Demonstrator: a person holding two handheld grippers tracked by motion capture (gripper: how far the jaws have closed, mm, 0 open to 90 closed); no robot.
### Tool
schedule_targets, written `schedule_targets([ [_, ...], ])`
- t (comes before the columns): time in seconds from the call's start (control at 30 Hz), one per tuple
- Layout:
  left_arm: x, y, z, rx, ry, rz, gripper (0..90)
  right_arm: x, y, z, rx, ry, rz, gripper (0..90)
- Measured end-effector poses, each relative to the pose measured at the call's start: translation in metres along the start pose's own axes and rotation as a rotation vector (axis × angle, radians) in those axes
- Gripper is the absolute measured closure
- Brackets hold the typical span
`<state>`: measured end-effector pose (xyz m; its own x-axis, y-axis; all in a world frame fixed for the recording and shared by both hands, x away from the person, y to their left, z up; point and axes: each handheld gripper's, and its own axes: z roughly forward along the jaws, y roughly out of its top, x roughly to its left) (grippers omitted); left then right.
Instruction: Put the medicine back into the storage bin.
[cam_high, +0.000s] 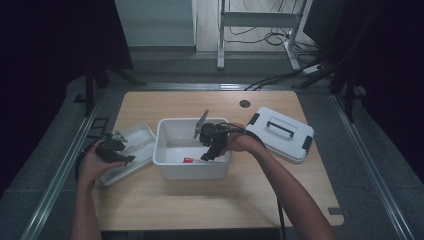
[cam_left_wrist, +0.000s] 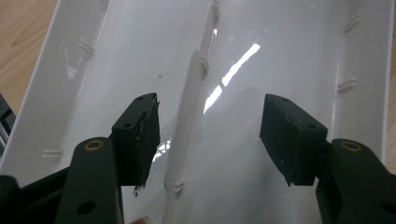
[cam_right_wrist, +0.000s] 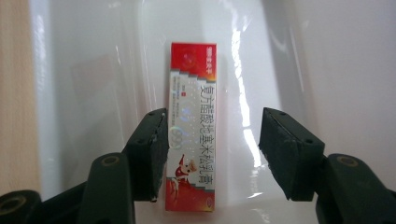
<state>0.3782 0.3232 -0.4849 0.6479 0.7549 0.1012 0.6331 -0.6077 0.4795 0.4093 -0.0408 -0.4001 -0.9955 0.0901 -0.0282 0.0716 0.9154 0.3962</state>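
Your right claw (cam_high: 206, 156) hangs inside the white bin (cam_high: 165, 165) at the middle of the surface (cam_high: 200, 205), its jaws released and standing apart over the red box (cam_right_wrist: 191, 126), which lies flat on the bin's floor; the left pad sits just at the box's edge and the right pad is clear of it, so nothing is gripped. The box is a slim carton, red at both ends with a silvery printed panel, and its near end is cut off by the frame in the right gripper view. In the high view it shows as a small red patch (cam_high: 188, 160) against the bin's near wall. Your left claw (cam_high: 127, 159) is also released, holding nothing, over the glossy white tray (cam_left_wrist: 280, 56), a shallow moulded plastic piece with a raised rib down its middle. The lid (cam_high: 280, 142) with its dark handle lies right of the bin, well clear.
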Motion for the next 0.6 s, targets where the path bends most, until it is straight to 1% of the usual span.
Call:
schedule_targets([
  [0.1,0.000,0.000,-0.002,-0.011,0.007,0.001,37.8,0.001,-0.001,-0.010,-0.043,-0.017,0.016,43.2],
  [0.2,0.001,0.000,-0.004,-0.025,0.013,-0.005,37.8,0.004,-0.003,-0.023,-0.119,-0.036,0.034,44.1],
  [0.27,0.002,-0.001,-0.006,-0.027,0.014,-0.009,38.0,0.007,-0.006,-0.032,-0.155,-0.049,0.040,44.8],
  [0.33,0.002,-0.001,-0.006,-0.020,0.014,-0.003,38.3,0.010,-0.010,-0.039,-0.186,-0.060,0.040,44.8],
  [0.43,0.001,0.001,-0.009,-0.014,0.016,0.007,38.6,0.013,-0.017,-0.049,-0.211,-0.071,0.051,44.7],
  [0.53,0.001,0.003,-0.013,-0.005,0.015,0.025,38.9,0.015,-0.024,-0.056,-0.218,-0.081,0.060,44.5],
  [0.6,0.004,0.004,-0.015,0.016,0.010,0.043,39.6,0.016,-0.028,-0.060,-0.225,-0.088,0.068,44.5],
])
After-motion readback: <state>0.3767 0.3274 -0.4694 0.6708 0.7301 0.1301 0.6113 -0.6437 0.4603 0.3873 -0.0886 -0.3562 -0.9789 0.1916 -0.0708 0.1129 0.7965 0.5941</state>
